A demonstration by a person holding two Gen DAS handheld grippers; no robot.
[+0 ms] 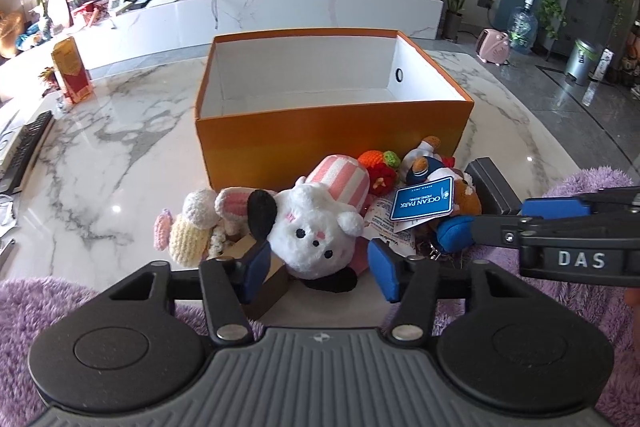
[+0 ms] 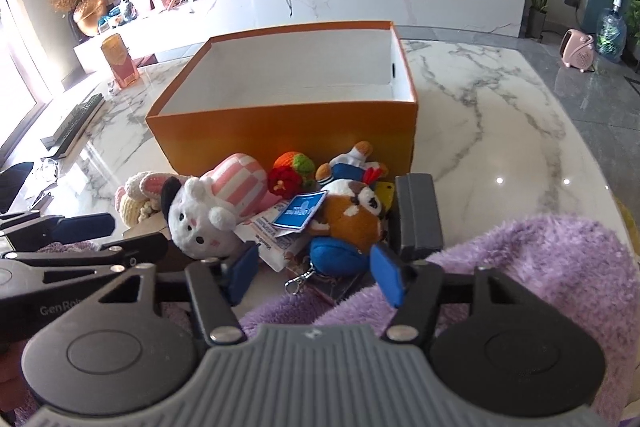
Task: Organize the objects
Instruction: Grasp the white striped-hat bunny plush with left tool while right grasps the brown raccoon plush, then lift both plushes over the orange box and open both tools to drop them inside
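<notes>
White-veined marble counter [image 1: 120,131]: we hover both wide-open hand-held grippers, left [image 1: 318,269] and right [image 2: 316,273], over soft toys heaped beside the empty orange cardboard box [image 1: 332,131], ready for loading.

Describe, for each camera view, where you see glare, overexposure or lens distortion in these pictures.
Left wrist view: small bright glints on the marble table, and the TV console bows into a curve from the fisheye lens. Right wrist view: the window side at far left is blown out white around the red and gold box, two glints sit on the marble at right, and the picture corners go dark.
</notes>
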